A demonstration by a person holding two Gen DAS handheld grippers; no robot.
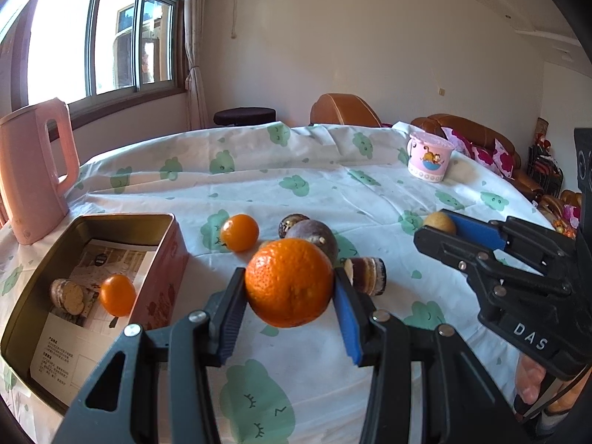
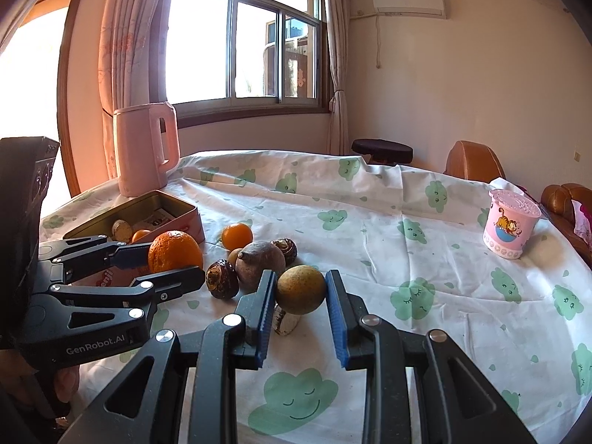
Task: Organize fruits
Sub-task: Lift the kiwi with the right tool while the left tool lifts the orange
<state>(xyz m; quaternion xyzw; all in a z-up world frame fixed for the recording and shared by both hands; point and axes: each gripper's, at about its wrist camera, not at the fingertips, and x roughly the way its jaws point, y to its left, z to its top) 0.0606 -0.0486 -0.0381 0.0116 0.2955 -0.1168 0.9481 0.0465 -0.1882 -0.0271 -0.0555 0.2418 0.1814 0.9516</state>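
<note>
My left gripper point(image 1: 289, 288) is shut on a big orange point(image 1: 289, 282), held above the cloth just right of the open pink tin point(image 1: 168, 255); the orange also shows in the right wrist view point(image 2: 174, 251). The tin holds a small orange point(image 1: 117, 295) and a round biscuit-like piece point(image 1: 67, 296). My right gripper point(image 2: 300, 294) is shut on a small yellow-brown fruit point(image 2: 300, 288), also visible in the left wrist view point(image 1: 439, 222). On the cloth lie another small orange point(image 1: 239, 232), a purple-brown fruit point(image 1: 312, 238), dark chestnut-like pieces point(image 2: 222, 278) and a layered round piece point(image 1: 366, 275).
A pink kettle point(image 1: 35, 170) stands behind the tin at the table's left. A pink cartoon cup point(image 1: 429, 161) stands far right. The table carries a white cloth with green clouds point(image 1: 259, 403). Sofas and a stool stand beyond the far edge.
</note>
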